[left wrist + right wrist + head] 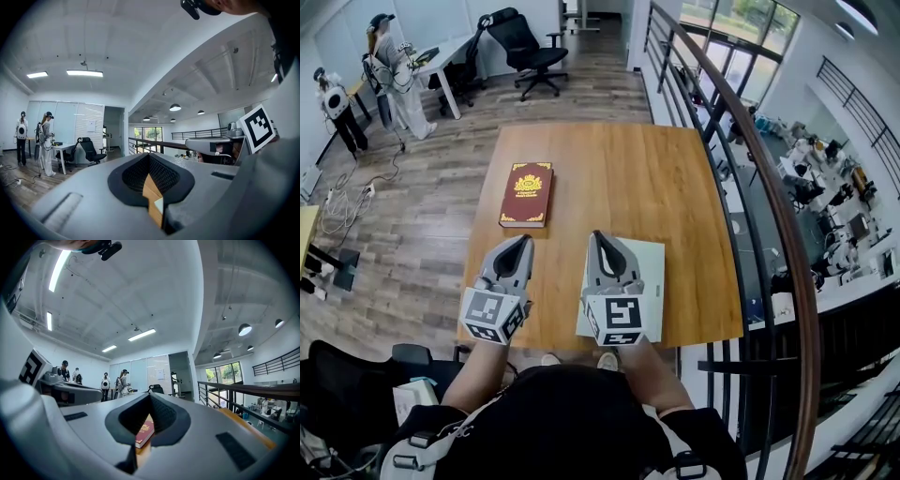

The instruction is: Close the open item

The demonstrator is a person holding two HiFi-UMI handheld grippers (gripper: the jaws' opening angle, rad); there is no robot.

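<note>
A dark red book point(526, 194) with a gold emblem lies closed and flat on the left half of the wooden table point(619, 178). My left gripper point(525, 240) rests near the table's front edge, just nearer than the book, shut with nothing in it. My right gripper point(597, 234) sits beside it over a white sheet point(650, 272), also shut and empty. In the right gripper view the book point(144, 433) shows through the gap behind the closed jaws. The left gripper view shows only bare wood point(151, 194) and a white corner in that gap.
A metal railing point(741, 141) runs along the table's right side, with a drop to a lower floor beyond it. A black office chair point(525, 52) and a white desk point(441, 61) stand at the back. Two people point(394, 75) stand far left.
</note>
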